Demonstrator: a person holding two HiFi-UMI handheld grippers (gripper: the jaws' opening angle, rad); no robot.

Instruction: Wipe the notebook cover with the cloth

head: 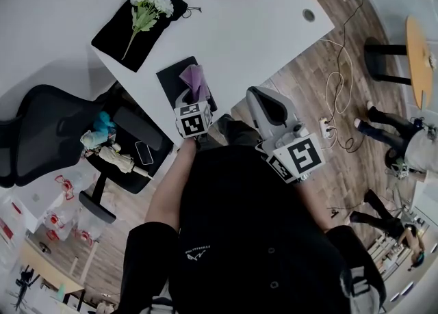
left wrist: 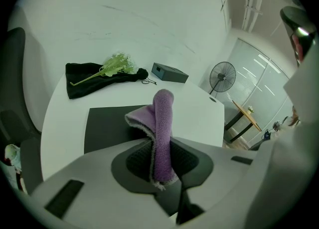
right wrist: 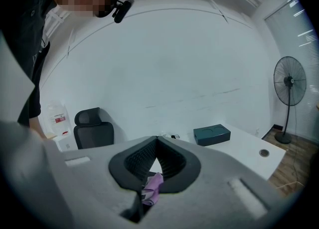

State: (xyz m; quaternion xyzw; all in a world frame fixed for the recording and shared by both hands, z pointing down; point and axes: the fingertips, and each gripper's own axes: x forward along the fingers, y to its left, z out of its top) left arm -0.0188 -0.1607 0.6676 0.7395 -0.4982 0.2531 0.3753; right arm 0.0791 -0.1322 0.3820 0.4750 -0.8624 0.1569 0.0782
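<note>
the left gripper (left wrist: pixel 162 149) is clamping the purple cloth (left wrist: pixel 162 120) upright between its jaws, holding it just above the dark notebook (left wrist: pixel 105 129) that is lying near the edge of the white table (left wrist: pixel 60 118), probably so the loose folded end can be pressed onto the cover. the right gripper (right wrist: pixel 157 140) is waiting off to the side with its jaws together on nothing, seemingly keeping clear of the wiping.

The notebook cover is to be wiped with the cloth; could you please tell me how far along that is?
Done: the cloth is clamped in the left gripper. In hand: it is held over the dark notebook on the table; I can't tell whether it touches. Left: the wiping itself, as far as I can judge. The right gripper is shut and empty.
</note>
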